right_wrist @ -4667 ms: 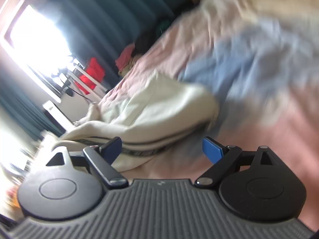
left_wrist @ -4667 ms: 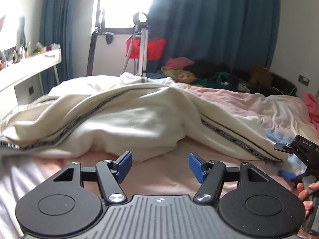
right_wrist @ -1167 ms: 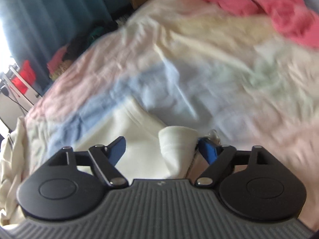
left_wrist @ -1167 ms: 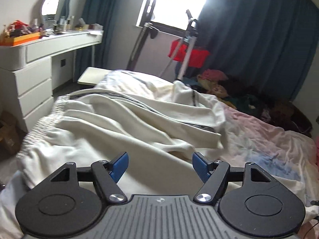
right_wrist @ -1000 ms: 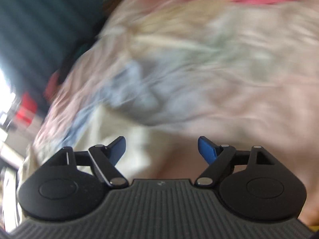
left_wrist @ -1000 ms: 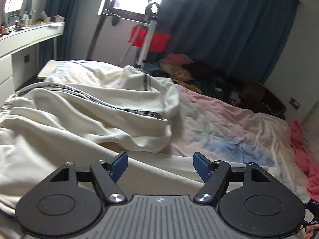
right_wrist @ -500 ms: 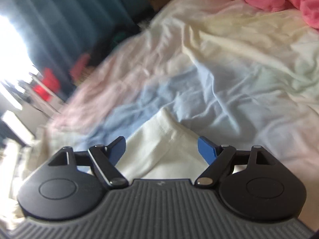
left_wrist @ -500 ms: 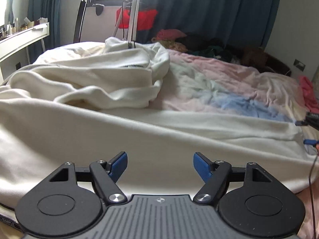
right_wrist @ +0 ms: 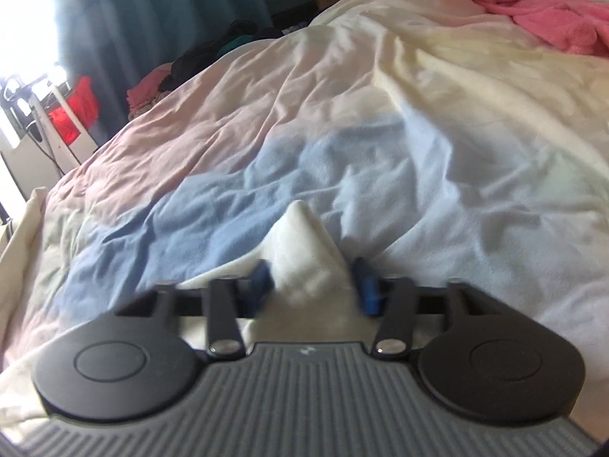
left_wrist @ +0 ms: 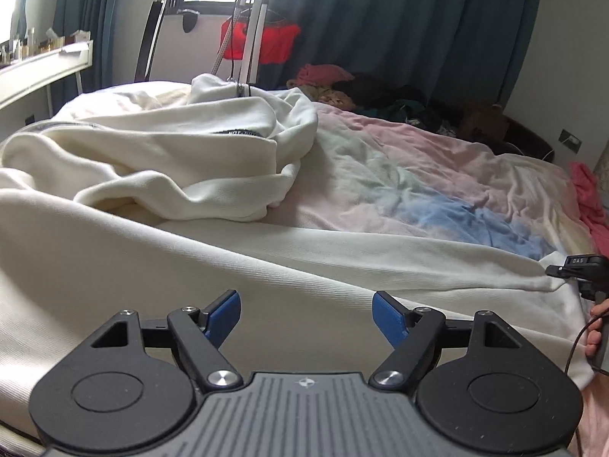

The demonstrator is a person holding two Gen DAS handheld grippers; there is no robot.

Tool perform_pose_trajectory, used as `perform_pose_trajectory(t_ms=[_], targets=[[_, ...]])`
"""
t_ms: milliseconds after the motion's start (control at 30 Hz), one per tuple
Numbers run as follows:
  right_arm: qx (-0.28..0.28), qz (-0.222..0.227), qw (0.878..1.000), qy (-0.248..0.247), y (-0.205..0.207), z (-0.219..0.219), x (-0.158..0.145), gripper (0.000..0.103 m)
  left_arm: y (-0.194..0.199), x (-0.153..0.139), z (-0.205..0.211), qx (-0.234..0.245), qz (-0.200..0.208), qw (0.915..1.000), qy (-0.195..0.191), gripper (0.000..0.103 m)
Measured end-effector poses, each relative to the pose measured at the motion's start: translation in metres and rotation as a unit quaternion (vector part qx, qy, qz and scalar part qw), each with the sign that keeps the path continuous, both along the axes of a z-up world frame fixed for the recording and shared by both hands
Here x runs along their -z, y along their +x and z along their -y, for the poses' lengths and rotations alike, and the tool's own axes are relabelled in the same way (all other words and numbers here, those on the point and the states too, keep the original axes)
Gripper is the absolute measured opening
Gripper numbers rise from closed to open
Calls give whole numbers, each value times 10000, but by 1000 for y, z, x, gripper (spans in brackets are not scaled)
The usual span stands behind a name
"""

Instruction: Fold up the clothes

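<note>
A large cream-white garment (left_wrist: 160,236) lies spread across the bed, bunched into folds at the back left. My left gripper (left_wrist: 306,314) is open and empty, low over the garment's flat front part. In the right wrist view a corner of the same garment (right_wrist: 304,259) sticks up between the blue pads of my right gripper (right_wrist: 310,285); the jaws are narrowed around it, blurred by motion. The right gripper also shows at the right edge of the left wrist view (left_wrist: 582,270), at the garment's far right corner.
The bed has a pink, blue and pale yellow cover (left_wrist: 418,175). A pink cloth (right_wrist: 540,3) lies at its far side. A clothes pile (left_wrist: 380,95), red item on a stand (left_wrist: 262,42), dark curtains and a white dresser (left_wrist: 42,68) ring the bed.
My right gripper's jaws have closed in from wide open onto the garment corner. My left gripper stayed open and moved closer over the spread cloth.
</note>
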State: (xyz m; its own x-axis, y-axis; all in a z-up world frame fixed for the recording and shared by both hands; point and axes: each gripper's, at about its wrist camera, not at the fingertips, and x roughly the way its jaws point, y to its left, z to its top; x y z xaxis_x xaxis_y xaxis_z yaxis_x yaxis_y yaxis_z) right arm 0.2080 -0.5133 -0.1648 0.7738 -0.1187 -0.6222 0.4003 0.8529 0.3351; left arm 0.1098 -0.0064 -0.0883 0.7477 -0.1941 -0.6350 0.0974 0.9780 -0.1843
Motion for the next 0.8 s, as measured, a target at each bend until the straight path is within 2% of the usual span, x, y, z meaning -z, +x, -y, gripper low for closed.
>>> perform_pose_trajectory(t_ms=[67,200,267,400,433,467,500,533,567,600,633,800], targets=[[30,228,9996,-177,0,-4,-11,22,1,1,-2,-35,-29,10000,-24,78],[321,700,9962,-398,0,-5,-31,20,0,2,-2,-82,36,9998,176,78],[443,615,9964,-373,3,-1,-28,20,0,2,-3,-63,42,9996,266,78],[336,355,9977,-465,7,-2,-14,24,7,9,-11,-177,-212,9996,55,78],[361,402,9976,-439,5,-5,-18,26,7,8,-12,-209,-192,9996,73,78],[393,463,9973,-402,2,-7,-23,28,6,7,-10,-188,-114,9996,152,78],[426,523,9971,-365,0,-10,-27,37,4,5,-7,-166,-36,9996,231,78],[458,583,9967,-328,-3,-13,-32,52,3,3,-4,-129,41,9995,298,78],[408,701,9963,-290,-8,-19,-38,63,1,2,-2,-95,96,9993,343,78],[345,826,9957,-252,-14,-26,-45,84,-1,1,1,-59,127,9992,363,78],[283,951,9948,-214,-20,-32,-52,90,-2,0,4,-24,156,9991,382,78],[-597,1096,9916,-344,-44,-89,-87,89,-16,3,13,84,173,9986,489,79]])
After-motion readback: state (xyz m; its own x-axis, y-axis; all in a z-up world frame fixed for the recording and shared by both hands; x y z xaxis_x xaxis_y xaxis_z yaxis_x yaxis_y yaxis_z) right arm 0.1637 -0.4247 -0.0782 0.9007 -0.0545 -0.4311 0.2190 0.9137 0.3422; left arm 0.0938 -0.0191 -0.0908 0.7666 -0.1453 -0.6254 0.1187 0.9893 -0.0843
